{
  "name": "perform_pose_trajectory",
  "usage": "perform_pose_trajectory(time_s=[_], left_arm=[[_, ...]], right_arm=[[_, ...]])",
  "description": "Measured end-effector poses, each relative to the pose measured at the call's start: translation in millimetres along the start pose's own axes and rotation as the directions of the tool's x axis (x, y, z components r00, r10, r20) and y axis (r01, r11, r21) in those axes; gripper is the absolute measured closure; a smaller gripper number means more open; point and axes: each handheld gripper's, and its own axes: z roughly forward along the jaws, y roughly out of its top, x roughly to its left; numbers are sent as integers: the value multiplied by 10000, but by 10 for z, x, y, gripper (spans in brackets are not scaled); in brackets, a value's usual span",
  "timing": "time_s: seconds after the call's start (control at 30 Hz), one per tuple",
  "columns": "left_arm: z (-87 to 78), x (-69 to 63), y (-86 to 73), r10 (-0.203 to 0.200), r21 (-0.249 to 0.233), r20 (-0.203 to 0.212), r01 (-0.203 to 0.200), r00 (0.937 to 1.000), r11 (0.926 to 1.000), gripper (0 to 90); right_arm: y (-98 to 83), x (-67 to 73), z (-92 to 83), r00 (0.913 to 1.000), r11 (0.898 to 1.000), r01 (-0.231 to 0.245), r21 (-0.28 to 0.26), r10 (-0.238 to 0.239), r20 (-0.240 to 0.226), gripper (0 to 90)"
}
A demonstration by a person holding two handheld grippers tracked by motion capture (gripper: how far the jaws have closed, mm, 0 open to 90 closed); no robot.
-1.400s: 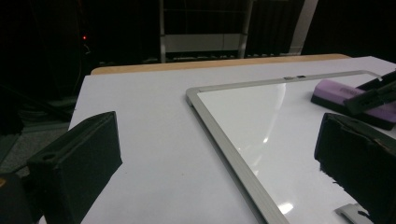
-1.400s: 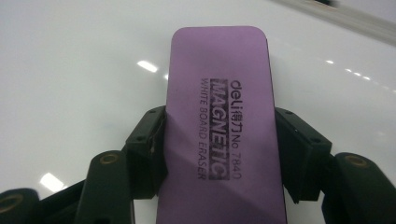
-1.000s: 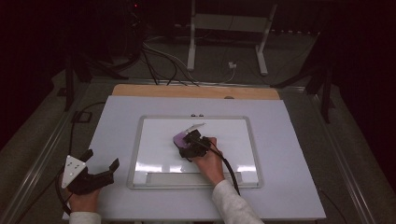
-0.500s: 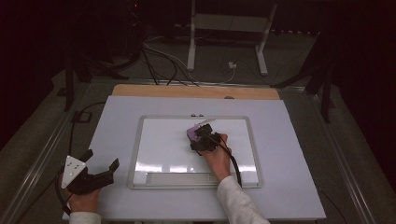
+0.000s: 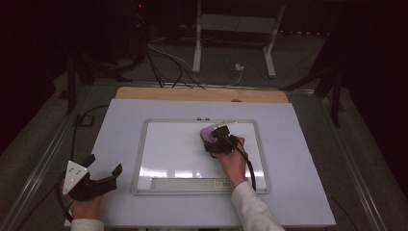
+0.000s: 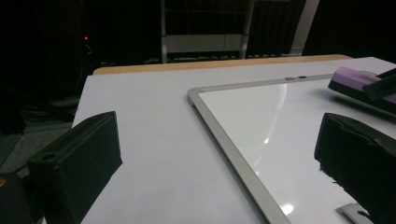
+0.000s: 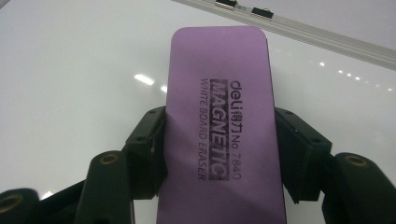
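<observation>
A purple whiteboard eraser [image 7: 222,126] printed "MAGNETIC WHITE BOARD ERASER" lies flat on the whiteboard [image 5: 173,154], near its far edge right of centre. My right gripper [image 5: 215,139] is shut on the eraser [image 5: 209,134], its black pads [image 7: 147,149] pressing both long sides. My left gripper [image 5: 102,169] rests at the table's near left corner, jaws wide apart and nothing between them. In the left gripper view the eraser [image 6: 355,80] and part of the right gripper appear at the far right, over the whiteboard [image 6: 243,154].
The whiteboard has a silver frame and a tray strip [image 5: 192,184] along its near edge, with two small clips [image 7: 243,8] on the far edge. It lies on a white table top [image 5: 308,163] with a wooden strip [image 5: 202,94] behind. Cables and a metal stand [image 5: 235,29] sit on the floor beyond.
My right gripper has slid the eraser across the whiteboard to the right and a little farther away. The left gripper has stayed where it was.
</observation>
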Motion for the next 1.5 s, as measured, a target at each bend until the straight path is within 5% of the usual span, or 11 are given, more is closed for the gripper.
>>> perform_pose_trajectory(time_s=[0.97,1.5], left_arm=[[14,-4,1,-35,25,-18,35,10000,10000,14],[21,-18,-1,-26,53,-14,26,10000,10000,14]], right_arm=[[-500,-488,-496,9988,9996,-268,-14,268,398,412],[-833,-702,-554,9986,9991,-235,350,217,492,410]])
